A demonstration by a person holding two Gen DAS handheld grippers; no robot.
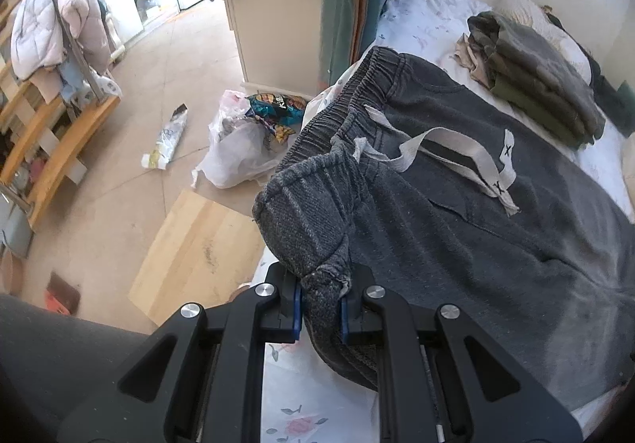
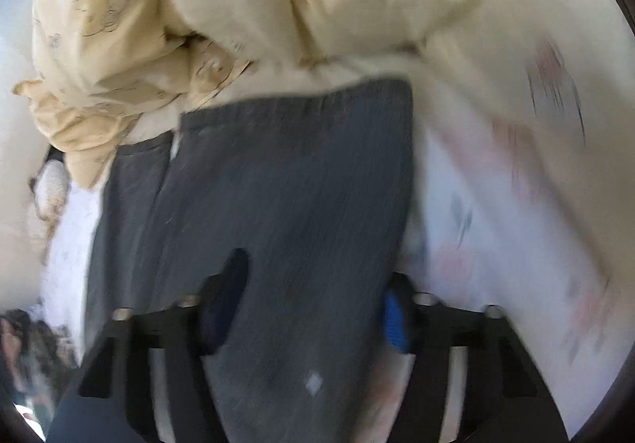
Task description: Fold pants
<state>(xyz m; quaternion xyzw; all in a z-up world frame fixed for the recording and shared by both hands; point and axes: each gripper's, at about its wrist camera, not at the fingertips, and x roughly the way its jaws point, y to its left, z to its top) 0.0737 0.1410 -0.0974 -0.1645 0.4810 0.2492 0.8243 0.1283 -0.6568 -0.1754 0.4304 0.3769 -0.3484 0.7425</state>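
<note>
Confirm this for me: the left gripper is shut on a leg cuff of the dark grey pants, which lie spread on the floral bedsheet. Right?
Not quite. In the left wrist view the left gripper is shut on the elastic waistband corner of the dark grey pants, not a leg cuff; the pale drawstring lies just beyond it. The rest holds: the pants lie spread on the floral bedsheet.

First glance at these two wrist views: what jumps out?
The dark grey pants spread over the floral bed sheet fill both views. The left gripper pinches a bunched waistband corner at bottom centre. In the blurred right view, the right gripper straddles a pant leg, with a yellow bear-print quilt behind.
</note>
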